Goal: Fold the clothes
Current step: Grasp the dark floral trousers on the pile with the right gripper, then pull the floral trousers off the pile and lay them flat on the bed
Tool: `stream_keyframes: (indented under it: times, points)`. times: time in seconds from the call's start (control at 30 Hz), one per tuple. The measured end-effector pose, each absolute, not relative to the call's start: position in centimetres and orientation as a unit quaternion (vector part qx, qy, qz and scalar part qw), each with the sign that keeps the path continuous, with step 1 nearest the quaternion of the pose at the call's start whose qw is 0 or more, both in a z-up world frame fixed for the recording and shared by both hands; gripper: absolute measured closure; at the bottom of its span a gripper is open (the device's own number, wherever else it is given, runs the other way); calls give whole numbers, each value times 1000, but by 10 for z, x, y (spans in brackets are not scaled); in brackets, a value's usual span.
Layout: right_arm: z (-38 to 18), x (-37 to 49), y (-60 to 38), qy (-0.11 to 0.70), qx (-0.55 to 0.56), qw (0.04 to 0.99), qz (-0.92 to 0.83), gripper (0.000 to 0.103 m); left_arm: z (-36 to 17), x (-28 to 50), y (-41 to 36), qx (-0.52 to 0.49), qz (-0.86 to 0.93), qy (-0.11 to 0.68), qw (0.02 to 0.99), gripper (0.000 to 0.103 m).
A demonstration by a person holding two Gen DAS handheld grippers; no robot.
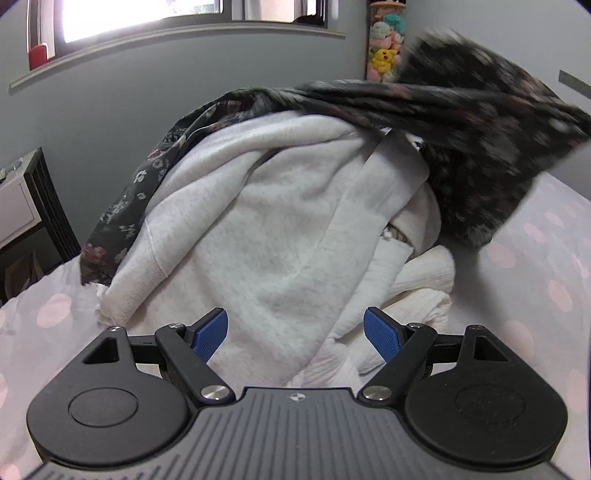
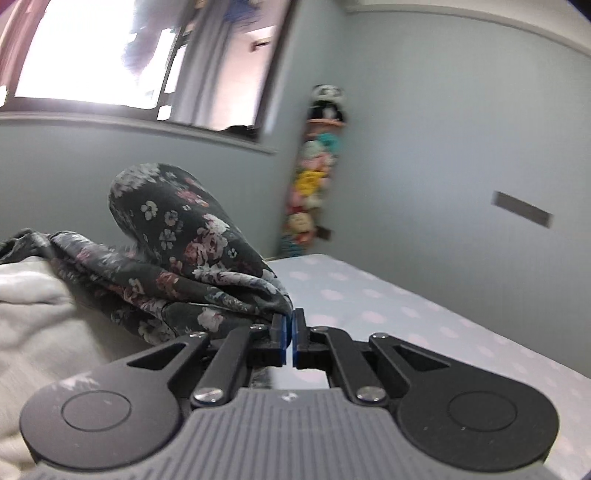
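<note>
A heap of clothes lies on the bed. On top is a pale grey sweatshirt (image 1: 273, 221), with white knitted garments (image 1: 421, 288) under its right side. A dark floral garment (image 1: 480, 122) drapes over the heap and is lifted off to the right, blurred. My left gripper (image 1: 295, 332) is open just in front of the sweatshirt, holding nothing. In the right wrist view my right gripper (image 2: 289, 325) is shut on an edge of the floral garment (image 2: 177, 254), which bunches up to the left above the sweatshirt (image 2: 40, 306).
The bed sheet (image 1: 535, 280) is pale with pink dots and extends right (image 2: 388, 306). A dark-framed nightstand (image 1: 37, 206) stands at the left. A window (image 1: 140, 14) and grey wall lie behind, with a column of plush toys (image 2: 314, 177) in the corner.
</note>
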State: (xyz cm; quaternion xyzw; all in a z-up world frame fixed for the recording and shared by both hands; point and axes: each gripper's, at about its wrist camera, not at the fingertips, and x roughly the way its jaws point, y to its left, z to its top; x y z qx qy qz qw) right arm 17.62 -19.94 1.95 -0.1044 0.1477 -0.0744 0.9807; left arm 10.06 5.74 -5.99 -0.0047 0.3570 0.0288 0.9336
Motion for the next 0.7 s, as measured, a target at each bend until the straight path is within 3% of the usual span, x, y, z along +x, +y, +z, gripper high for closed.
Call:
stream_keyframes:
  times: [0.4, 0.7]
  points:
    - [21, -24, -330, 178, -33, 946, -270, 101, -29, 70, 11, 21, -33, 325, 945, 22]
    - [-12, -163, -413, 278, 20, 872, -404, 100, -17, 58, -35, 45, -106, 326, 938, 22]
